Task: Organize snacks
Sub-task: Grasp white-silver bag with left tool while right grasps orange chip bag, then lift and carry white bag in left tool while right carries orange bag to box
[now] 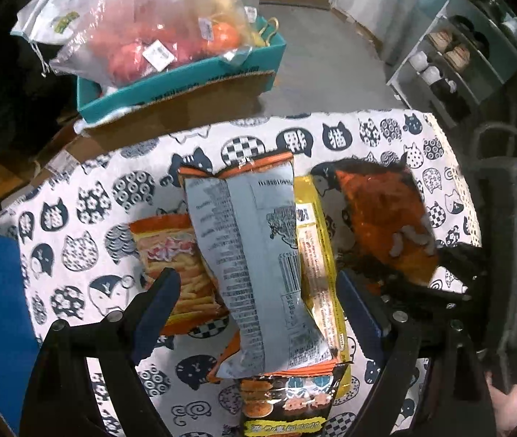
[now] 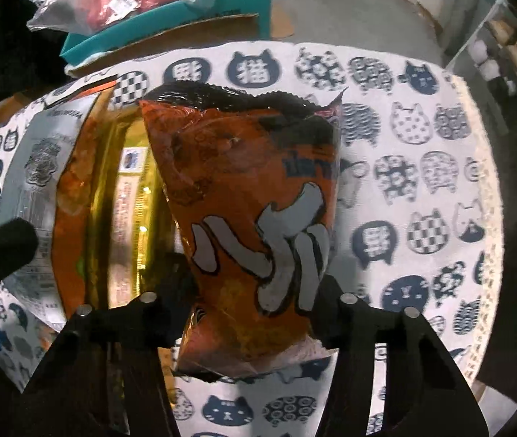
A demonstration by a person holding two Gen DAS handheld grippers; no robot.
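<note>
Orange snack bag (image 2: 258,218) sits on cat-print cloth (image 2: 422,182), right end of row, touching gold packet (image 2: 127,196). Our right gripper (image 2: 254,302) clamped on bag's lower sides. Step in hand, we judge: grabbing this bag. Our left gripper (image 1: 258,291) hangs wide apart over grey-backed packet (image 1: 251,255), holding nothing. Next: lift bag clear without dragging neighbours, gently, contents likely crush.

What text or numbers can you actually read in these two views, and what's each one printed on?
"猫": inside a dark cat-head shape on the patterned tablecloth.
Grey back of the snack bag: fine print, barcode and a number string, too small to read.
Orange snack bag: large grey brush characters, too distorted to read.
Yellow packet, black bag, price stickers on the plastic produce bag: blurred, unreadable.
</note>
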